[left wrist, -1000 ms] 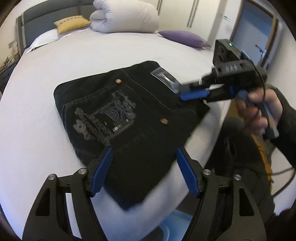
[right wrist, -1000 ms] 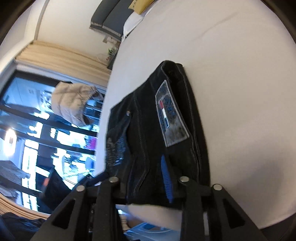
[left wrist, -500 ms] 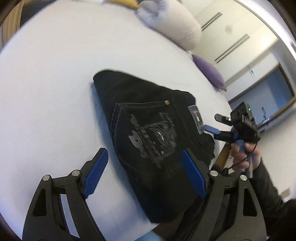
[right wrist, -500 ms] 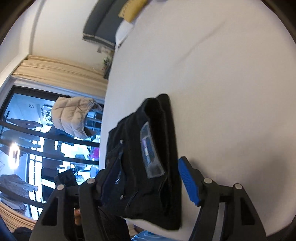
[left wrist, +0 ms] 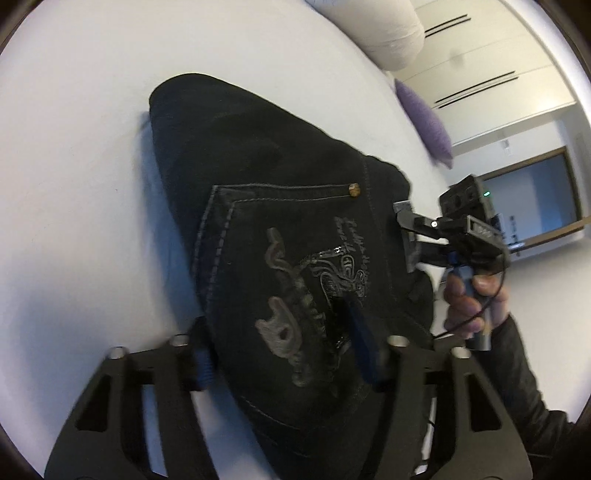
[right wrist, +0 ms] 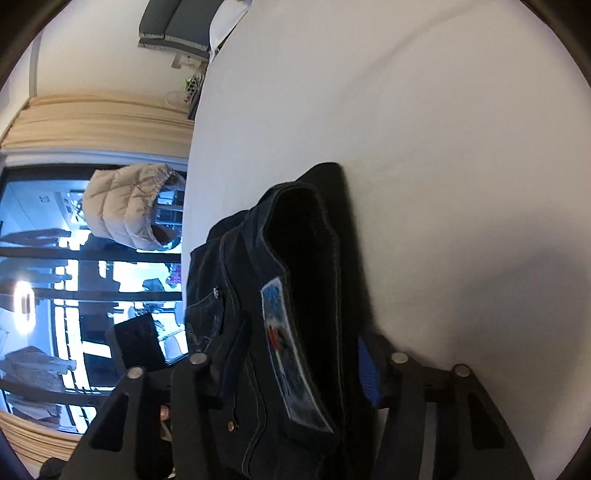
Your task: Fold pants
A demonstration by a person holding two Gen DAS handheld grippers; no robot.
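The black jeans (left wrist: 280, 229) lie folded into a compact stack on the white bed (left wrist: 74, 155), back pocket with grey embroidery facing up. My left gripper (left wrist: 284, 350) straddles the stack's near edge, one blue pad on top and one under the fabric, closed on it. My right gripper (right wrist: 295, 365) straddles the waistband end, where the brand patch (right wrist: 284, 350) shows, with its pads on either side of the thick stack. It also shows in the left wrist view (left wrist: 417, 236), at the stack's right edge.
A white duvet roll (left wrist: 376, 29) and a purple pillow (left wrist: 428, 118) lie at the bed's far side. The bed's edge runs just behind the jeans on the right. A beige jacket (right wrist: 125, 206) hangs by the window, and the headboard (right wrist: 173, 26) is far off.
Both grippers were open around the stack half a second ago. Both have pushed in onto the jeans and closed on them. The jeans fill more of each view.
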